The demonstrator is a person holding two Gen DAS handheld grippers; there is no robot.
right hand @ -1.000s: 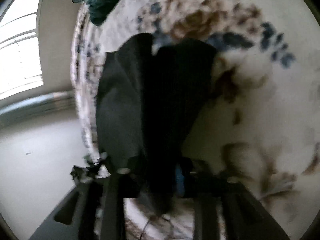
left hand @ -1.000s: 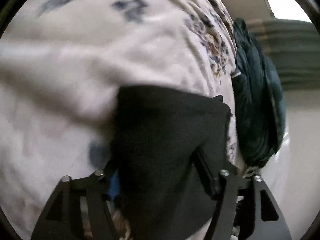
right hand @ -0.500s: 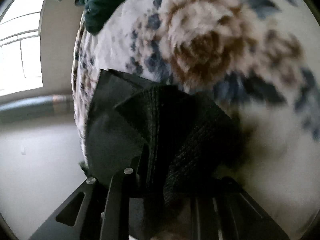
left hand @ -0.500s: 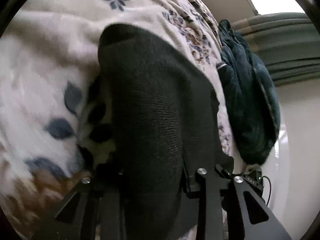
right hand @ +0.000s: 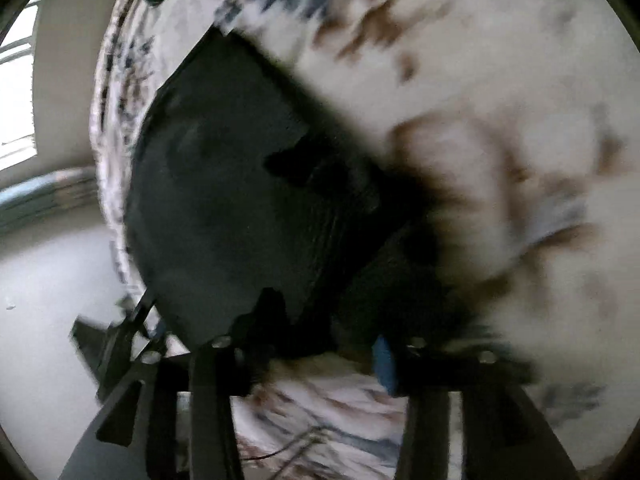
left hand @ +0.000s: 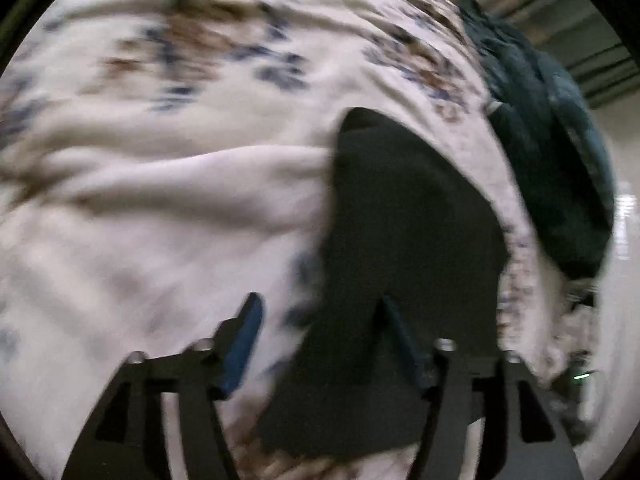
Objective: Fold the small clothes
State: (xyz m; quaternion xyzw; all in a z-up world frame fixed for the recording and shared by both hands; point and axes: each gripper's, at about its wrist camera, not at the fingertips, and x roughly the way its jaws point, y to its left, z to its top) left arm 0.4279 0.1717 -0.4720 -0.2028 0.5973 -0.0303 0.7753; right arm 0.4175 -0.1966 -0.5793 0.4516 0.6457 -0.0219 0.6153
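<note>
Now my left gripper (left hand: pixel 320 320) has just opened, its 2 jaws clear of the black garment (left hand: pixel 404 216) lying on the floral bedspread (left hand: pixel 160 200). My right gripper (right hand: pixel 324 336) has likewise just opened, gripping nothing.

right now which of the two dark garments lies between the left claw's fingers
The black knit garment, flat on the floral bedding. The teal one is bunched at the bed's edge.
</note>
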